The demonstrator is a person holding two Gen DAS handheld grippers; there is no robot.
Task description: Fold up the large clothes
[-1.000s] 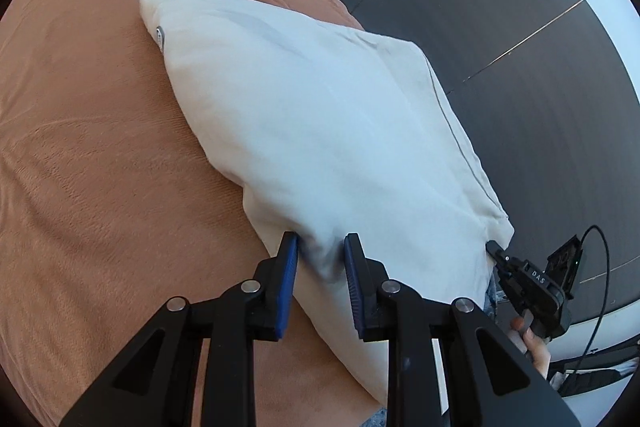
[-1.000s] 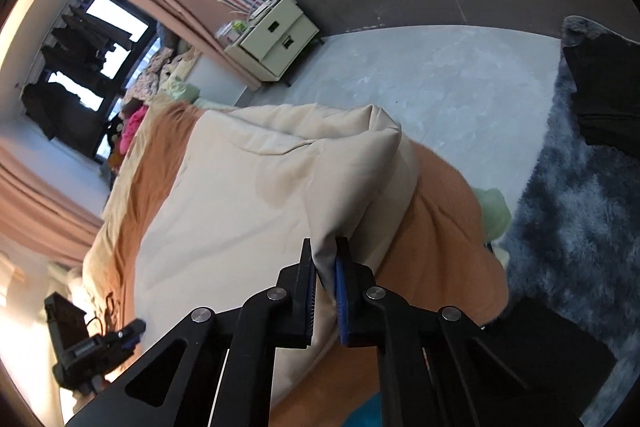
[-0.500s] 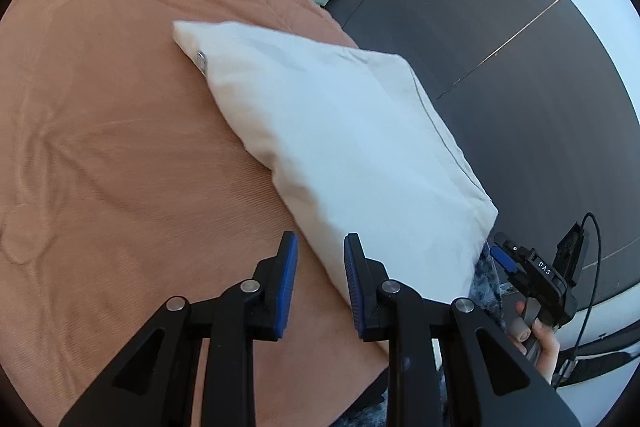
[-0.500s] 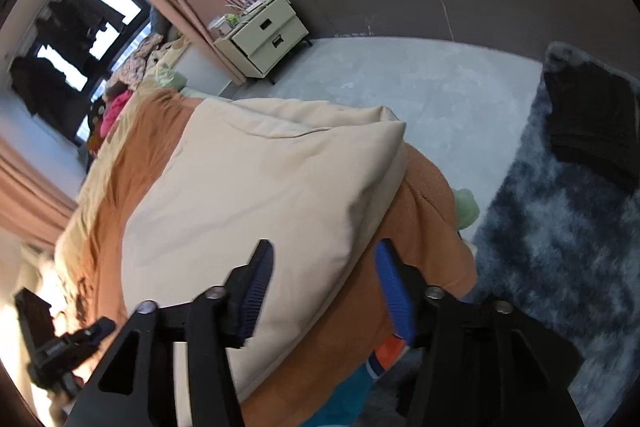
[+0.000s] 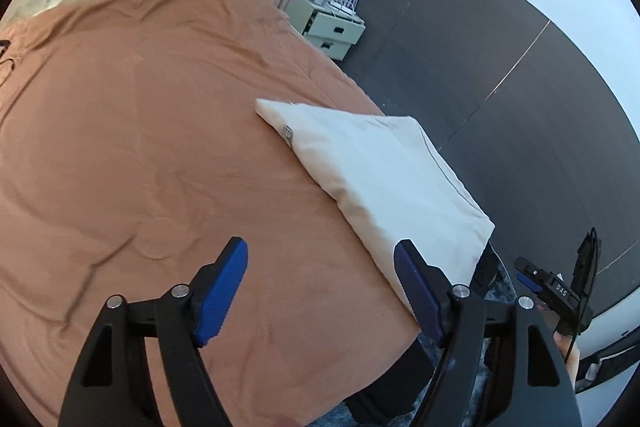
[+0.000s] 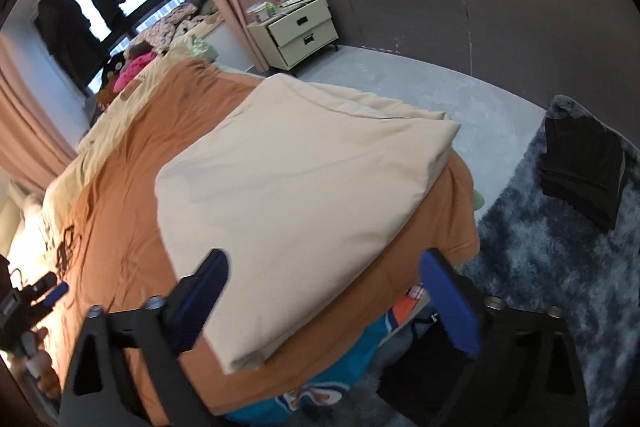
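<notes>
Left gripper point(image 5: 320, 291): jaws opening, nothing between them, above the rust-orange bedspread point(image 5: 140, 147). Folded cream fabric bundle point(image 5: 384, 179): lying at the bed's right edge. Right gripper point(image 6: 324, 291): jaws opening wide, empty, above the bundle's near edge. Cream two-drawer nightstand point(image 6: 300, 31): by the grey wall. Folded black garment point(image 6: 580, 163): on the shaggy blue-grey rug point(image 6: 560, 267).

Daylight pours in from the window point(image 6: 104, 3) beyond the head of the bed point(image 5: 140, 147), blown out white against dark hanging shapes. The room is evenly bright, shadows soft. Both fisheye views bend hard at their black rims; the right one is slightly motion-blurred.
</notes>
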